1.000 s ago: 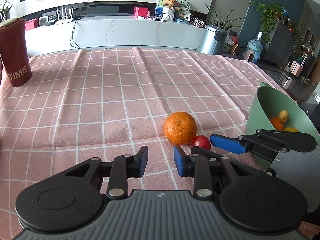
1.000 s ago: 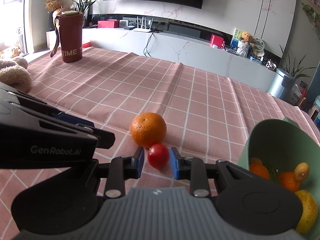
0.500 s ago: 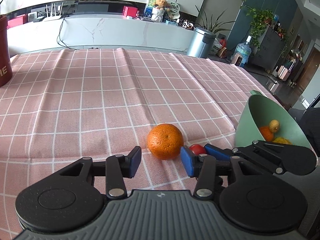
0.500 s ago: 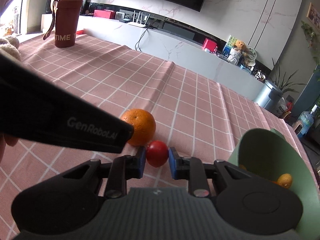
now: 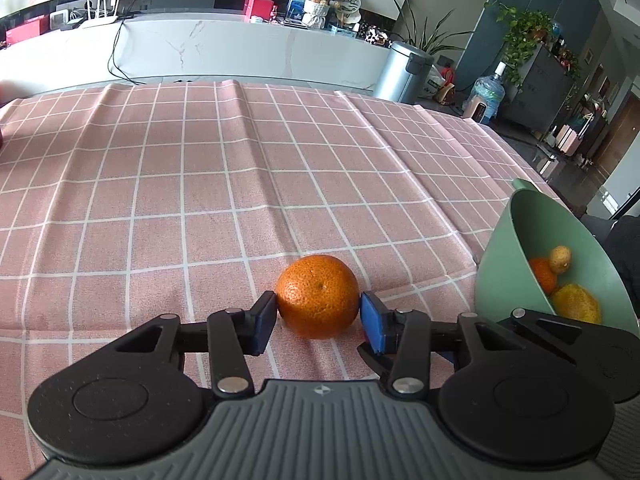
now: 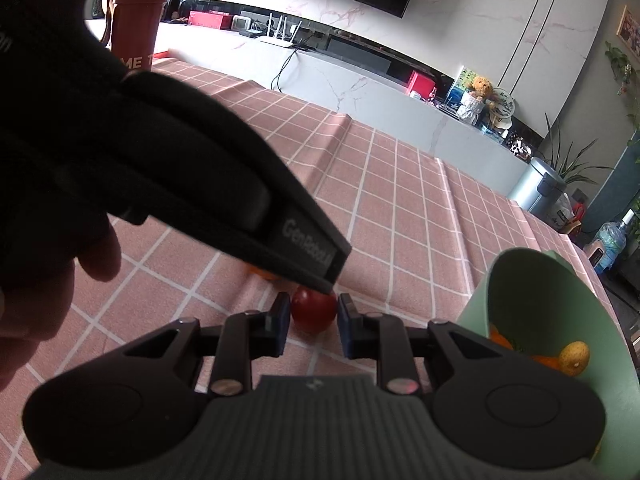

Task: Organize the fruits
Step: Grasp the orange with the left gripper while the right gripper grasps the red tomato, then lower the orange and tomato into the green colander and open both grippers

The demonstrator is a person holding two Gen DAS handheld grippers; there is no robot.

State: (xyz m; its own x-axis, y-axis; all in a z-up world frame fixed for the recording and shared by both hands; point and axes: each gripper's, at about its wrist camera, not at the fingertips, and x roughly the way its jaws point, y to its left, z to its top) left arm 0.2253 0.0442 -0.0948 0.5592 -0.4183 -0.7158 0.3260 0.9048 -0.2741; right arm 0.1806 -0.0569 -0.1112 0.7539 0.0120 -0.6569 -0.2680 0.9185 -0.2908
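An orange point(image 5: 318, 296) lies on the pink checked cloth, between the blue pads of my left gripper point(image 5: 318, 318); the pads stand right beside it on both sides, whether they touch I cannot tell. A small red fruit point(image 6: 313, 309) lies on the cloth between the pads of my right gripper point(image 6: 313, 326), with narrow gaps on each side. In the left wrist view the red fruit is hidden behind my left gripper's right finger. A green bowl point(image 5: 520, 240) point(image 6: 520, 280) tilted on its side at the right holds several orange and yellow fruits.
The left gripper body point(image 6: 160, 160) and the hand holding it fill the left of the right wrist view, hiding most of the orange. A red tumbler point(image 6: 136, 20) stands at the far left of the table. The table edge runs just beyond the bowl.
My left gripper has moved forward and right and opened wider, so the orange now sits between its pads. My right gripper stays around the red fruit, with the left gripper crossing above it.
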